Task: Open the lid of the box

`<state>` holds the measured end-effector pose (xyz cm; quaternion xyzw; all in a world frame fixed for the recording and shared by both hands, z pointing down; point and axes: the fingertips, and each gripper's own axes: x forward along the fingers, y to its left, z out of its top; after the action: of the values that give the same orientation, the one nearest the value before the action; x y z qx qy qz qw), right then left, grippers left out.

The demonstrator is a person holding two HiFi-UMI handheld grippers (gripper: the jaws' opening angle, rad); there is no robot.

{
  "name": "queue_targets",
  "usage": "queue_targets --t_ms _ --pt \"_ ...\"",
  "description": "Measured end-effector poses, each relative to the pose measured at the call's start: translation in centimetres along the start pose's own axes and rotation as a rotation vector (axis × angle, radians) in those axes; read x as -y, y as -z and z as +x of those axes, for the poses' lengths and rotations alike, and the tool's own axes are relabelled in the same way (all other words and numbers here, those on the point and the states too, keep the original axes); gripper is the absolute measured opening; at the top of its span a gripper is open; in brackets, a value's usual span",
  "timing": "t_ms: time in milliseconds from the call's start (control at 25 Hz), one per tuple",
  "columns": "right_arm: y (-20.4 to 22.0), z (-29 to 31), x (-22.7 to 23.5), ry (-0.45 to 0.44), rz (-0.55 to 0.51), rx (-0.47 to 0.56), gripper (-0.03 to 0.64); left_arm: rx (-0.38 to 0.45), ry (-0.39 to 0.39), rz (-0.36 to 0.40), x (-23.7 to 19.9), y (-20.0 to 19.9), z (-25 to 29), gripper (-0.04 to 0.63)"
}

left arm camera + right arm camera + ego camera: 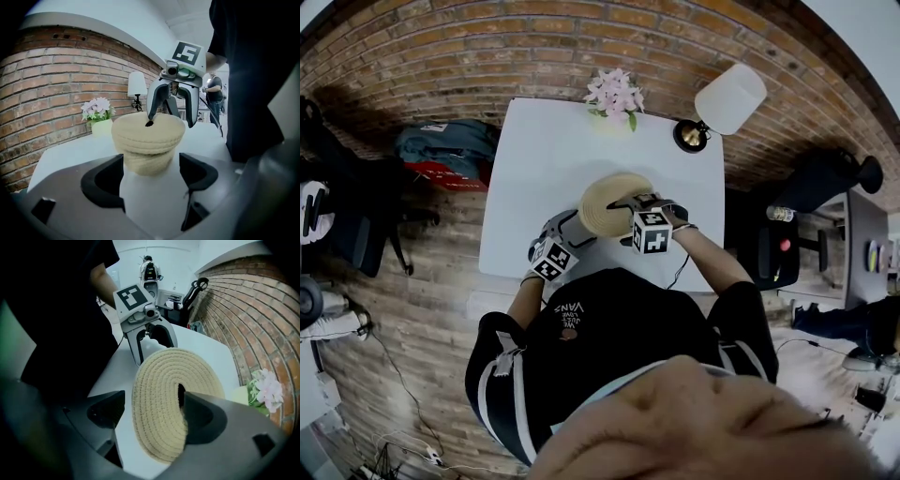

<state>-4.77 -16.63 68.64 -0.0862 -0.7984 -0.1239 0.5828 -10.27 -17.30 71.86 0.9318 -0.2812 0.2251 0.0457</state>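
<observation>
- A round woven box (606, 208) is seen on the white worktop (544, 169), near the middle of its near edge. The box is covered by its coiled lid (164, 394), so the contents cannot be seen.
- The left gripper (151, 171) is held open. Its jaws are set on either side of the lower part of the box, with a gap visible at one jaw.
- The right gripper (153, 414) is also held wide open. One finger is placed on the middle of the lid top and the other is kept outside the rim.
- A pot of pink flowers (615, 94) is placed at the far edge of the worktop. A lamp (729, 97) with a white shade is placed at the far right corner, well apart from the box.
- A backpack (448, 142) is seen on the floor beyond the left edge.
- "VANS" can be read on the person's black shirt (609, 337).
</observation>
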Motion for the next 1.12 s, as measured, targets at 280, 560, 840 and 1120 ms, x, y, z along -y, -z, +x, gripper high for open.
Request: queue_targets --t_ms 280,560,840,1120 --pt "0.2 1.7 -0.2 -0.043 -0.065 -0.078 0.356 -0.027 0.009 0.015 -0.3 0.4 1.2 0.364" --pt "0.6 3.4 0.2 -0.044 -0.103 -0.122 0.356 -0.027 0.007 0.014 -0.5 0.5 1.4 0.364" --pt "0.6 3.9 0.5 -0.035 -0.087 -0.119 0.356 -0.028 0.013 0.028 -0.6 0.7 1.4 0.364" --pt "0.6 3.9 0.6 0.000 -0.067 -0.103 0.354 -0.037 -0.016 0.024 -0.9 0.7 1.7 0.364"
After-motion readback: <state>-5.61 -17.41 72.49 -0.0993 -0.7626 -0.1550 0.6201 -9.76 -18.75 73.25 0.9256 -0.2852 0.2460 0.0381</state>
